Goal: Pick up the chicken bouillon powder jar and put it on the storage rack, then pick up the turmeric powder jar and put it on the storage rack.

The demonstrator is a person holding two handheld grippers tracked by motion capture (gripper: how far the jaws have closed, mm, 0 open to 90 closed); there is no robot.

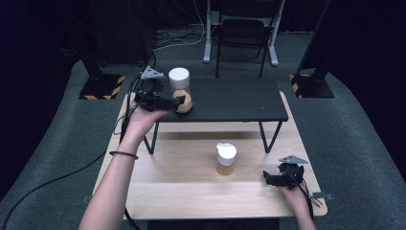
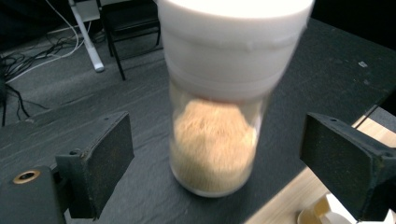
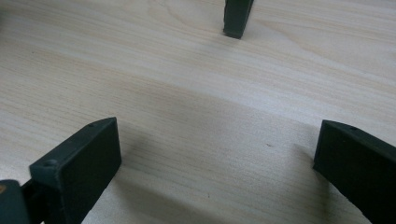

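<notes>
left gripper [image 1: 178, 101] jaws wide around jar [image 1: 181, 96] on black shelf [image 1: 230, 98], right gripper [image 1: 266, 178] wide over table [image 1: 182, 182]

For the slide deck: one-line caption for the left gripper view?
Open left gripper straddling a white-capped jar of tan grains on the black shelf.

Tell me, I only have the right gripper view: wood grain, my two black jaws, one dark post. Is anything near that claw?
Observer: On the high view the right claw sits open on the wooden table; a white-capped jar stands apart, to its left.
Operator: What's the post?
Observer: A leg of the black raised shelf.
Operator: And the left claw?
Observer: The left claw is open around a second jar on that shelf, jaws not touching it.
</notes>
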